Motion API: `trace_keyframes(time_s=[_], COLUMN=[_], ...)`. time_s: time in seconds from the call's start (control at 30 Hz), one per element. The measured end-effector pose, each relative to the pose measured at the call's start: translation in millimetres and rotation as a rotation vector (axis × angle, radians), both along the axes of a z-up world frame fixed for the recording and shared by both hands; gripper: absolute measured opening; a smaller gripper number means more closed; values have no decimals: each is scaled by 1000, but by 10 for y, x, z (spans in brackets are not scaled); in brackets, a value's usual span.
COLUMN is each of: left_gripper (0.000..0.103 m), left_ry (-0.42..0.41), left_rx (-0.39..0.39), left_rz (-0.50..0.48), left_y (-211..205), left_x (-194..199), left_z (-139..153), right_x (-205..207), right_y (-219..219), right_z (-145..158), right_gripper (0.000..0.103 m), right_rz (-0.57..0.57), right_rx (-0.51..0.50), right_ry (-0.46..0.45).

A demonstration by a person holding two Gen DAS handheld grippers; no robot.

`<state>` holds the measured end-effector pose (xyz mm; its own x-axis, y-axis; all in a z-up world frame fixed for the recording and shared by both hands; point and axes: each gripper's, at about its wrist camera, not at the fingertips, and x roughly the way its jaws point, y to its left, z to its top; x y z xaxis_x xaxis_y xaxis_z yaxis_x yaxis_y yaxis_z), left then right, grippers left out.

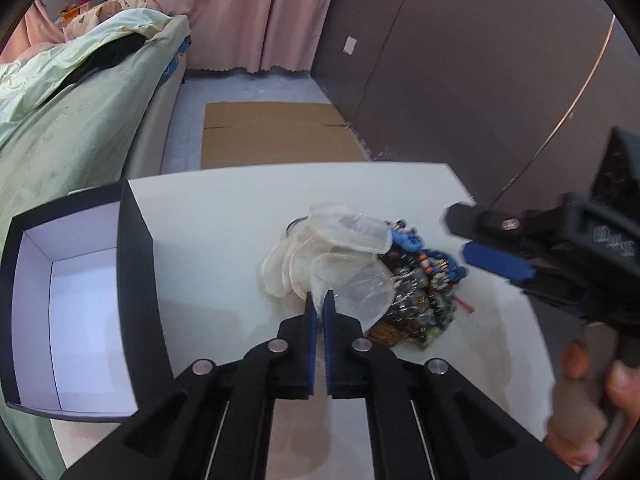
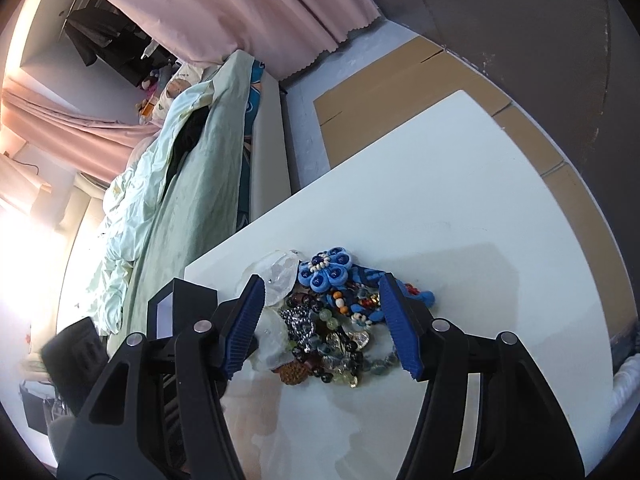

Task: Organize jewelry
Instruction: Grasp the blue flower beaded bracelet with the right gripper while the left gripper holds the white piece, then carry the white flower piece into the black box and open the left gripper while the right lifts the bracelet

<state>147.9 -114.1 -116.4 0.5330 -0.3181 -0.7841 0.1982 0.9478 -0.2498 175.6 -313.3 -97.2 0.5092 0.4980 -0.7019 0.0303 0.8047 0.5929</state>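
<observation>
While the left hand-held gripper [image 1: 319,300] is clamped on a sheer pouch [image 1: 320,256] just ahead, the right hand-held gripper [image 2: 320,320] hangs apart over the beads [image 2: 332,336], so next comes lifting toward the box [image 1: 80,300] at left.

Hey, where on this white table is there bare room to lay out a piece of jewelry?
Bare table lies beyond the jewelry pile toward the far edge, and between pile and black box. It is crowded at the pile: left gripper pinches a sheer pouch, right gripper straddles the beads.
</observation>
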Motion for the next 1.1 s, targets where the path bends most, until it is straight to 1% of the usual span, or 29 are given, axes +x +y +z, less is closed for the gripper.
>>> trace_keyframes(time_s=[0.1, 0.23, 0.33, 0.43, 0.57, 0.6, 0.63, 0.77, 0.97, 1.1], left_gripper=[0, 0, 0, 0, 0, 0, 0, 0, 0, 0], left_ry=[-41, -56, -71, -91, -97, -97, -97, -110, -134, -153], left_rx=[-24, -51, -78, -97, -116, -120, -126, -140, -164, -180], left_rz=[2, 20, 36, 52, 72, 75, 79, 90, 106, 120], left_y=[56, 145, 247, 371, 509, 534, 563, 647, 784, 878], left_x=[-58, -68, -72, -102, -133, -143, -152, -205, -304, -384], left_z=[129, 236, 320, 407, 466, 474, 488, 567, 702, 801], right_x=[60, 141, 198, 225, 243, 241, 239, 192, 101, 10], right_y=[35, 137, 244, 355, 469, 484, 500, 462, 337, 292], right_z=[-14, -63, -110, -141, -208, -207, -208, -209, -43, 110], right_gripper=[61, 61, 61, 61, 60, 55, 38, 35, 34, 34], right_rz=[7, 30, 52, 64, 68, 68, 71, 64, 45, 42], right_rx=[-8, -30, -68, -138, -208, -219, -231, -196, -113, -55], right_ry=[-6, -6, -3, -11, -14, -16, -17, -16, -44, -83])
